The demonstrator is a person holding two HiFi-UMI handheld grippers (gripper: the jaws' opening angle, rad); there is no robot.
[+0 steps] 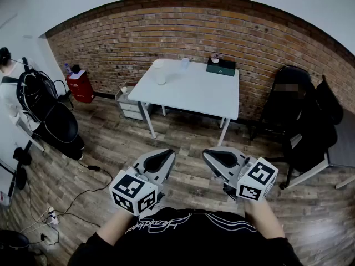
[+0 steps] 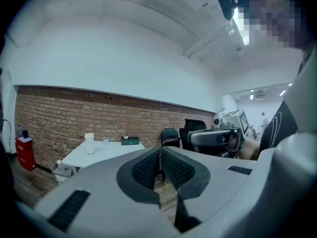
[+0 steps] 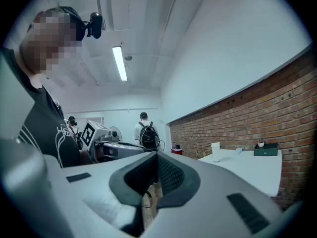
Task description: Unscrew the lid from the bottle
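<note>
The white bottle (image 1: 161, 76) stands upright on the far-left part of the white tabletop (image 1: 199, 93), well apart from both tools; at this distance its lid cannot be told apart from its body. Near it, further along the back edge, sit 1 small clear cup (image 1: 184, 63) and 1 dark green box (image 1: 221, 67), close to the brick wall (image 1: 166, 32). A black chair (image 1: 285, 101) stands off the tabletop's right side. Over the wooden floor (image 1: 183, 134), close to the person's body, the left tool (image 1: 165, 155) and the right tool (image 1: 211, 156) hang side by side. Each is clenched with its 2 jaws pressed together on nothing, and both are clear of the tabletop.
</note>
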